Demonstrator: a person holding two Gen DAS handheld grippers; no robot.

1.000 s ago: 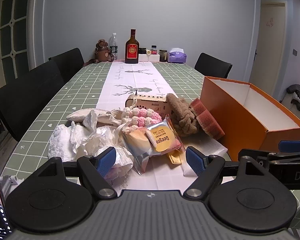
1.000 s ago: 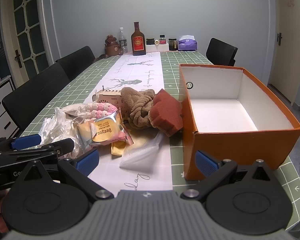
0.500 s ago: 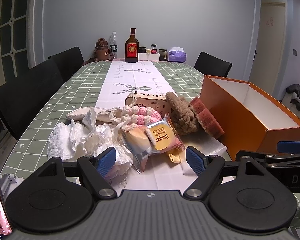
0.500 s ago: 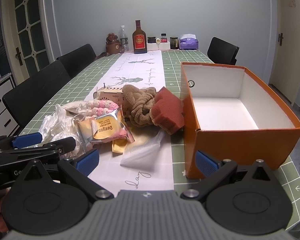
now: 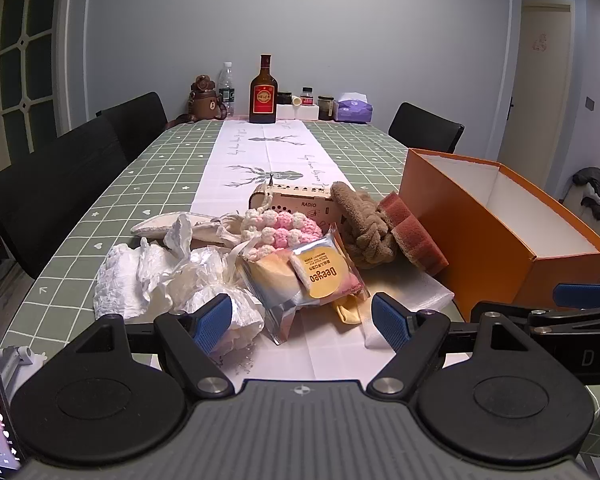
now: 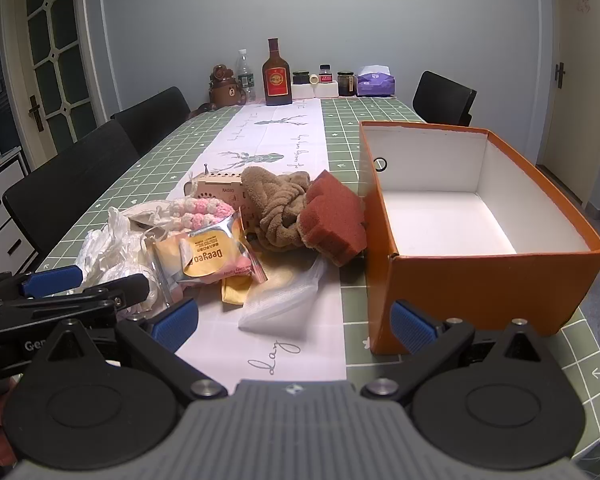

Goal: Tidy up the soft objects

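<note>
Left wrist view: left gripper [image 5: 302,318] spread wide, holding nothing, hovering low at the near edge of the bench [image 5: 172,168]. Step looks like the very start, since nothing is grasped and the pile is unsorted. The pile sits just beyond the fingers: crinkly white plastic bag [image 5: 160,276] near left, glossy foil snack packet [image 5: 308,276] dead centre, bobbly pink-and-white crochet piece [image 5: 280,228] behind it, knotted brown plush towel [image 5: 364,228] to the right touching a rust-red sponge [image 5: 412,232] with notched edges. The wooden radio [image 5: 296,202] behind looks rigid, so probably not a target. The orange box [image 5: 480,232] stands on the right with its white inside showing nothing in it. Next move likely calls for easing forward and closing on the snack packet or the bag; both are slippery and crumple, so bite deep.

Right wrist view: right gripper [image 6: 294,320] also spread apart and holding nothing, near edge. The orange box [image 6: 480,280] is right ahead and to the right, open-topped, stiff cardboard. The rust-red sponge [image 6: 334,220] leans beside the box wall; contact unclear. The knotted brown plush towel [image 6: 280,208] lies left of it. A flat clear plastic pouch [image 6: 284,300] lies nearest on the white runner [image 6: 276,148], partly over a yellow cloth [image 6: 236,288]. The foil snack packet [image 6: 208,260] is left of centre. The sponge is the closest easy pick for this side: springy, thick, short carry into the box.
</note>
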